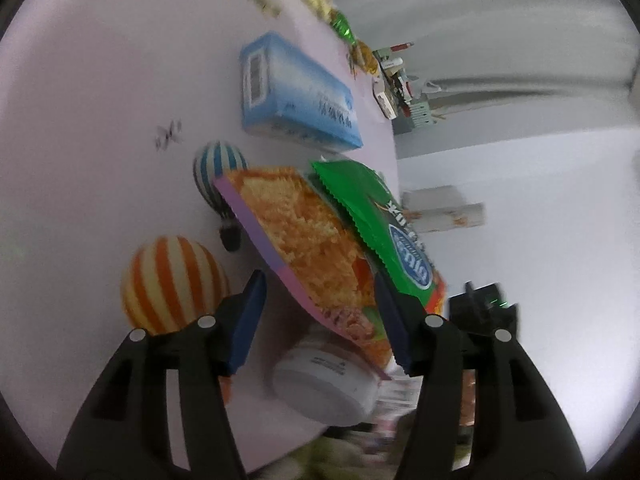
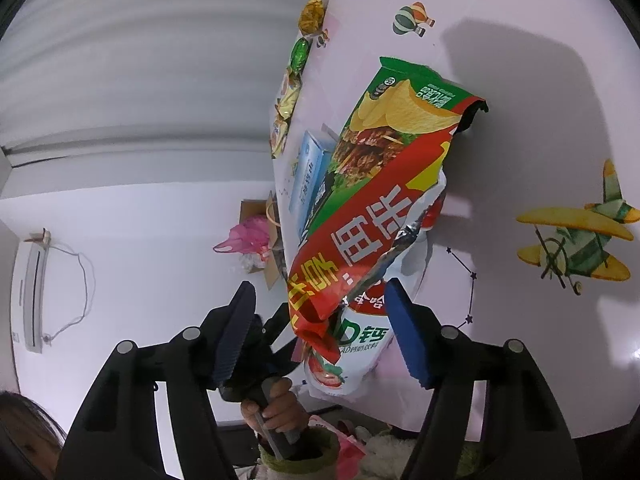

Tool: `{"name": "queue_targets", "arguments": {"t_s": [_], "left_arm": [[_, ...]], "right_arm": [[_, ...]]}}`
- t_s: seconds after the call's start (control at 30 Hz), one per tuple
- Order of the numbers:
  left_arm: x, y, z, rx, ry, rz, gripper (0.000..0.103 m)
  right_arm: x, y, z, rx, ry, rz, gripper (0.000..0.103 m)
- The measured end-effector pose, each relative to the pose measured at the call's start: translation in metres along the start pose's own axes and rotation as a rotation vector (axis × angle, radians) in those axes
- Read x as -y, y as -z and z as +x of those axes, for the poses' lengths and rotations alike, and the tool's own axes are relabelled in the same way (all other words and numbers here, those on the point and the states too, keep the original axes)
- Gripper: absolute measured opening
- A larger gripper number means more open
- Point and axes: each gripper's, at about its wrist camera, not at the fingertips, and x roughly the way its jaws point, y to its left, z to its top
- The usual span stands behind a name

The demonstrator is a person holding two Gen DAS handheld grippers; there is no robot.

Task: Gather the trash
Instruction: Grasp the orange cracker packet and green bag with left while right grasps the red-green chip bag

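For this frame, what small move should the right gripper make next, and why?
Probably close the right gripper on the red-and-green chip bag. Its fingers are spread open with the bag's crumpled lower end hanging between them, seemingly untouched by either pad. The left gripper is also open around an orange food package, so nothing looks secured yet on the pink table.

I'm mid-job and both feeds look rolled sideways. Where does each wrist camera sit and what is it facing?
Left wrist: behind the open left gripper, rolled, facing the pale tablecloth; the noodle packet and green wrapper sit between its jaws.
Right wrist: behind the open right gripper, facing the same table; the chip bag hangs ahead, and the person's hand on the other gripper's handle shows below.
Shared: the blue tissue pack and tablecloth.
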Motion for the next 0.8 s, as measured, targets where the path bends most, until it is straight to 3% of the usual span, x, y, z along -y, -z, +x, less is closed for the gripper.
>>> {"name": "queue_targets", "arguments": {"t_s": [0.1, 0.3, 0.53, 0.8], "left_arm": [[-0.012, 0.001, 0.007, -0.019, 0.053, -0.070, 0.052], [-0.012, 0.008, 0.013, 0.003, 0.109, -0.068, 0.050], [-0.009, 0.006, 0.020, 0.010, 0.124, -0.056, 0.030], [-0.001, 0.009, 0.009, 0.041, 0.180, -0.003, 0.018]], "right_arm": [[0.003, 0.000, -0.001, 0.002, -0.011, 0.010, 0.062], [0.006, 0.000, -0.001, -0.002, -0.046, 0.027, 0.054], [0.006, 0.002, -0.001, -0.001, -0.069, 0.030, 0.048], [0.011, 0.000, -0.001, 0.003, -0.116, 0.048, 0.036]]}}
